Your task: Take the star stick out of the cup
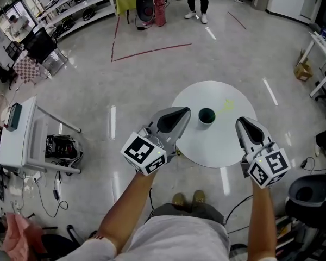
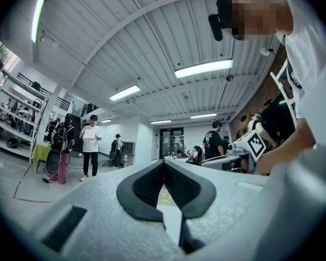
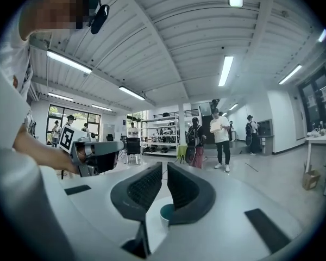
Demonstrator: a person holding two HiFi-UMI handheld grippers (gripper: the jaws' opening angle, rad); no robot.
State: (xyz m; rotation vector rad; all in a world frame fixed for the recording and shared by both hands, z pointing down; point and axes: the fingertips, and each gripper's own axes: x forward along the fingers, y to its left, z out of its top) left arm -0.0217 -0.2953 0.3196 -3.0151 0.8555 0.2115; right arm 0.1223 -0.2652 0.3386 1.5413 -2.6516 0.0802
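The left hand-held gripper [image 1: 180,113] and the right hand-held gripper [image 1: 242,124] are both closed and empty. Between their tips, the cup [image 1: 206,115] stands on the counter [image 1: 212,145]. The star stick [image 1: 226,106] lies flat beside the cup, toward the right one.

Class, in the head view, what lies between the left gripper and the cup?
Nothing: the head view shows only bare white table between the left gripper and the cup.

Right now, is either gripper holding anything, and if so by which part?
Nothing is held: the left gripper and right gripper are both shut and empty, clear of the cup.
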